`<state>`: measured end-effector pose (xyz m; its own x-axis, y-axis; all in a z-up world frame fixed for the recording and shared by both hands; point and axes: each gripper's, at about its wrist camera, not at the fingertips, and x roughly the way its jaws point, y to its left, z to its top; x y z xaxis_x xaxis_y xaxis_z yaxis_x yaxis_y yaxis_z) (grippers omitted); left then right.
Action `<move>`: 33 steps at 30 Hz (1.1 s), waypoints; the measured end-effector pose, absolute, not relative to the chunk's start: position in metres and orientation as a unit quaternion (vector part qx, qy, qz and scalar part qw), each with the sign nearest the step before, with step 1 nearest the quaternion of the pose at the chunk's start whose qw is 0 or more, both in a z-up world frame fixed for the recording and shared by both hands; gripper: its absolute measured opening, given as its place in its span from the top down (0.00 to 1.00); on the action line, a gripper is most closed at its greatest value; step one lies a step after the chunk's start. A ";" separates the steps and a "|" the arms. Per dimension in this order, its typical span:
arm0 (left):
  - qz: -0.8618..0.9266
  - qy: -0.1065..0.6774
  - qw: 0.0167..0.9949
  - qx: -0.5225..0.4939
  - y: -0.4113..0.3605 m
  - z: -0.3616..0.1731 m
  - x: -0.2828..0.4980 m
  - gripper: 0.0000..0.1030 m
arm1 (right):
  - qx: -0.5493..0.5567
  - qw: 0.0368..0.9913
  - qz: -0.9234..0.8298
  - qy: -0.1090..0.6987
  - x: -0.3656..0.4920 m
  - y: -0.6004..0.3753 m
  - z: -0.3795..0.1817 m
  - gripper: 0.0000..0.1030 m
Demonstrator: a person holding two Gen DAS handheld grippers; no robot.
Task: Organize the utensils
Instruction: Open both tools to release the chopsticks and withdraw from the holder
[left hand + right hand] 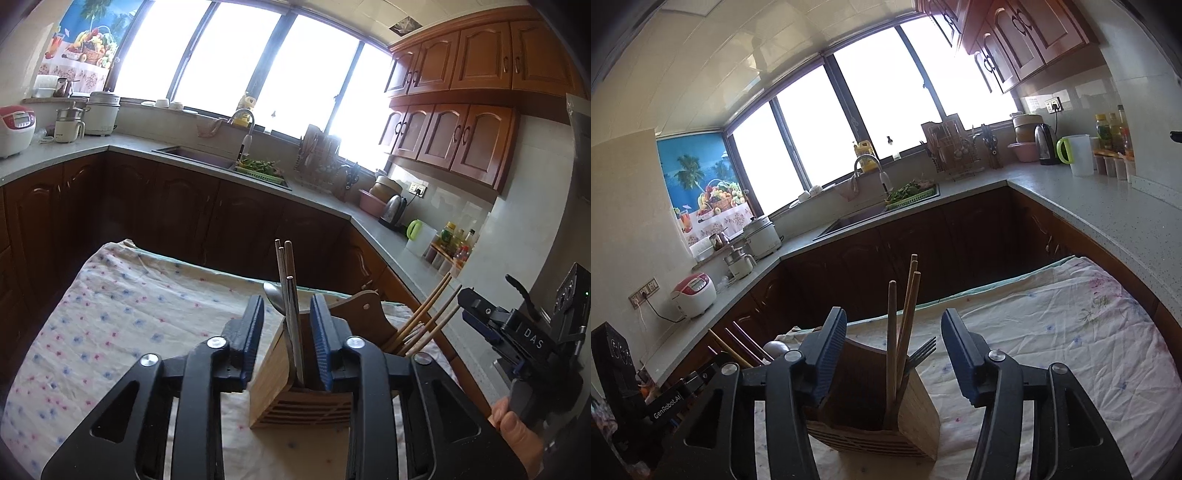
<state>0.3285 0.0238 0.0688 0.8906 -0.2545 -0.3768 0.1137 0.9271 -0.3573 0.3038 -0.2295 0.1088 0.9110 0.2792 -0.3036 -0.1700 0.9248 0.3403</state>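
Chopsticks are standing in the bamboo holder on the flowered cloth; sorting step appears to be closing out. Metal chopsticks are sitting upright in one compartment with a spoon behind them at 11 o'clock; the left gripper is straddling them released, pads standing clear on both sides, nothing pinched.

Right wrist view: wooden chopsticks are leaning in the holder compartment, a fork poking up beside them at 3 o'clock. Right gripper is likewise released, its fingers wide apart and not touching the sticks.

Judgement: both bundles are deposited; the release looks complete. Next move is calling for each gripper to be backed straight up and away without brushing the stick tops, which could tip the holder. No loose utensils are showing on the cloth, though much of it is hidden.

Writing: "DAS" is reading on the right gripper body in the left view; "GenRobot.AI" on the left gripper body in the right view. Bottle labels on the counter are too small to read.
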 end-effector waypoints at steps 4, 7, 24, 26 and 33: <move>-0.088 0.210 0.958 -0.172 0.028 0.068 0.322 0.42 | 0.157 0.966 0.114 0.173 0.300 -0.231 0.111 0.30; -0.084 0.215 0.958 -0.169 0.029 0.066 0.319 0.37 | 0.157 0.964 0.116 0.180 0.299 -0.230 0.108 0.23; -0.068 0.237 0.956 -0.159 0.041 0.056 0.264 0.17 | 0.169 0.958 0.140 0.187 0.246 -0.232 0.098 0.06; -0.071 0.242 0.955 -0.159 0.042 0.053 0.251 0.13 | 0.175 0.955 0.144 0.190 0.236 -0.232 0.094 0.05; -0.077 0.266 0.948 -0.159 0.042 0.037 0.202 0.11 | 0.179 0.950 0.151 0.209 0.193 -0.233 0.072 0.04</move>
